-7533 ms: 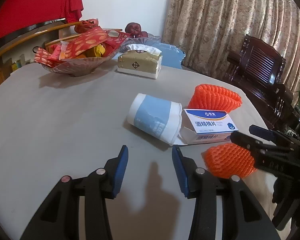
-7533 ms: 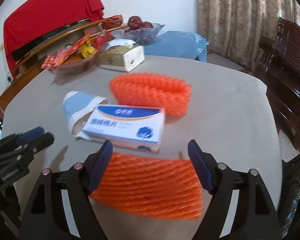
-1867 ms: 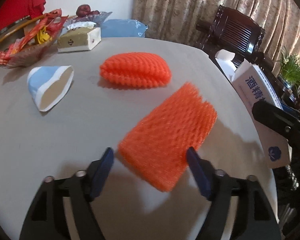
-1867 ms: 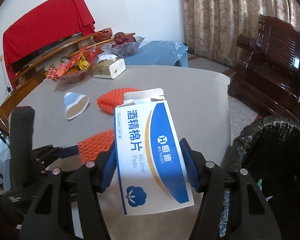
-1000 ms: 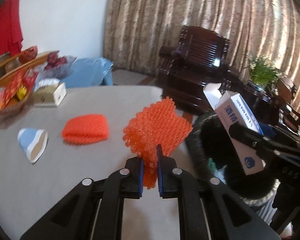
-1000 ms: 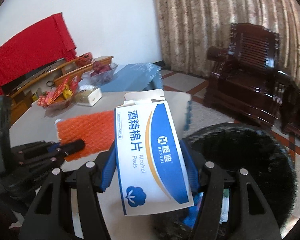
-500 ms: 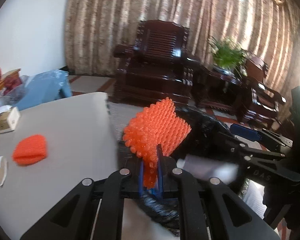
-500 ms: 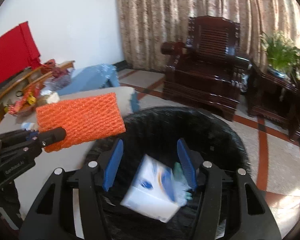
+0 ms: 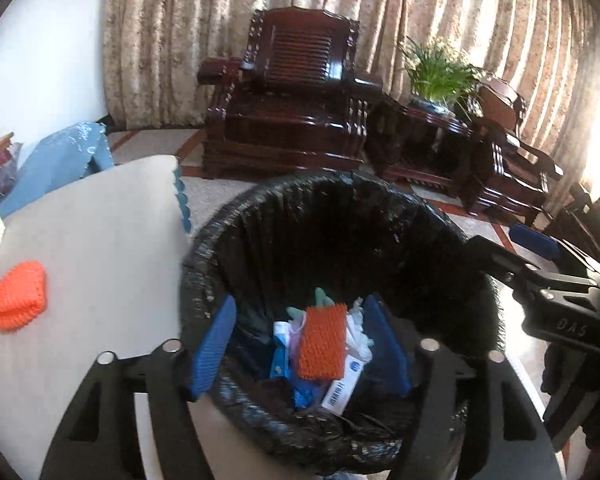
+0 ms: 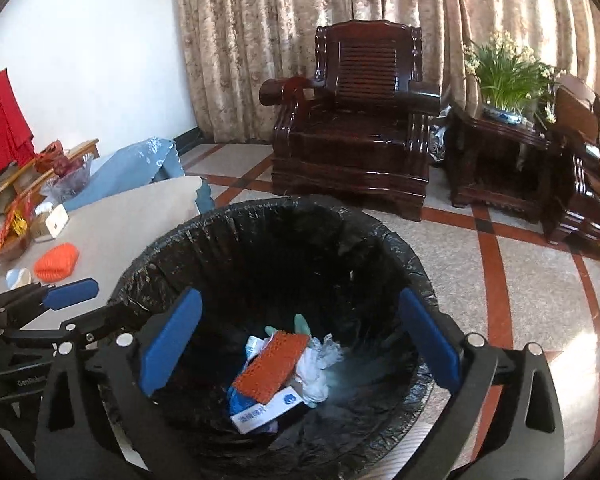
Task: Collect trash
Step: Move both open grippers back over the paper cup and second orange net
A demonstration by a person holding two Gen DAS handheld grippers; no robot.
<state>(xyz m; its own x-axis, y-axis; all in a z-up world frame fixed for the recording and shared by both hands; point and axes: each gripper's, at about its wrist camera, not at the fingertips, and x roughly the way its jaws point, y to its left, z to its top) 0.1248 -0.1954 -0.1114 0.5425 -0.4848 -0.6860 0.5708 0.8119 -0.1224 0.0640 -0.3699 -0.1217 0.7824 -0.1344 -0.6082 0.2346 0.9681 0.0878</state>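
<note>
Hovering spread and empty over the black-lined round trash bin (image 10: 388, 248), left claw (image 9: 300, 344) and right claw (image 10: 300, 340) look down on the flat orange foam net (image 10: 270, 366) lying inside.

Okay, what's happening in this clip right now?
A person with two handheld tools is clearing trash. Both the left tool and right tool hang open and empty over the black-lined bin. An orange foam net lies on the alcohol pad box inside. Another foam net remains on the table.
</note>
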